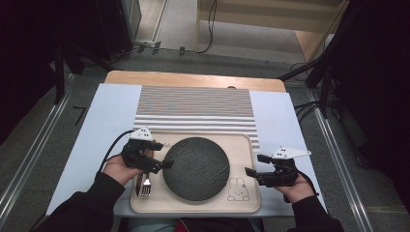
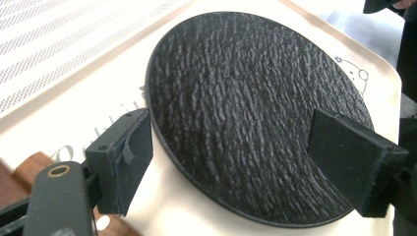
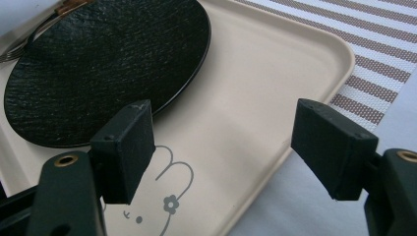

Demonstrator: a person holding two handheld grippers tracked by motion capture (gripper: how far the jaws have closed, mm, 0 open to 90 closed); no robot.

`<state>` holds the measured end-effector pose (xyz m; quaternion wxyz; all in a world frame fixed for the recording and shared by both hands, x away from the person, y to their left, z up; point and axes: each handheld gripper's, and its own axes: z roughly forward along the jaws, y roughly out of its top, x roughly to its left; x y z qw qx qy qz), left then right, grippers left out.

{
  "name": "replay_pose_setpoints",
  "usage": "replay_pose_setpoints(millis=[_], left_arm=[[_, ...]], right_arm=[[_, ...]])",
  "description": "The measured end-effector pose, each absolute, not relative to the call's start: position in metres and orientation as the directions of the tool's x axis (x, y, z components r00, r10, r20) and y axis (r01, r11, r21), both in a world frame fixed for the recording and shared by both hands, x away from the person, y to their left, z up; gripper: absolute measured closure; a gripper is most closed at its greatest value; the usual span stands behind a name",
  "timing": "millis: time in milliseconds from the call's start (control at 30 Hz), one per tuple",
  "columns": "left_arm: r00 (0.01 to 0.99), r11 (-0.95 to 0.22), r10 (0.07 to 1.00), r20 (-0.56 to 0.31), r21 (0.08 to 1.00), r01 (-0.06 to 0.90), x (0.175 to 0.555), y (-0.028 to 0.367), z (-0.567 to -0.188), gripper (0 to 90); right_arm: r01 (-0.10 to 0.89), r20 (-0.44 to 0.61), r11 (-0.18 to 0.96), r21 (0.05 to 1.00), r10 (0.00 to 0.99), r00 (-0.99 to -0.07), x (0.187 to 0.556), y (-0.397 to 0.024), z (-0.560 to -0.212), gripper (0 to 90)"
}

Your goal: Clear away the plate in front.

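A round black slate plate [image 1: 196, 168] lies on a beige tray [image 1: 241, 140] that has a rabbit drawing [image 1: 238, 189] in its near right corner. A fork [image 1: 145, 188] rests on the tray's left side. My left gripper [image 1: 163, 154] is open at the plate's left edge. In the left gripper view the plate [image 2: 246, 113] spreads between and beyond the left gripper's [image 2: 231, 132] two jaws, and neither pad presses on it. My right gripper [image 1: 255, 165] stands open over the tray's right rim. The right gripper [image 3: 226, 123] holds nothing, with the plate [image 3: 103, 64] farther off.
A striped placemat [image 1: 193, 106] lies behind the tray on a white sheet [image 1: 109, 125] that covers the wooden table [image 1: 193, 79]. Dark stands and cables surround the table on the floor. The fork's [image 3: 29, 46] tines peek out beyond the plate.
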<state>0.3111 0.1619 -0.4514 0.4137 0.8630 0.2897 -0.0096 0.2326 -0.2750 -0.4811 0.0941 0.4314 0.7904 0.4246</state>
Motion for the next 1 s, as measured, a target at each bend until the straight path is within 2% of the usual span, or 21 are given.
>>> replay_pose_setpoints(millis=[1000], left_arm=[[0.764, -0.43, 0.58, -0.282, 0.691, 0.581, 0.309, 0.208, -0.453, 18.2]], right_arm=[[0.595, 0.214, 0.278, 0.754, 0.752, -0.623, 0.232, -0.273, -0.481, 22.7]])
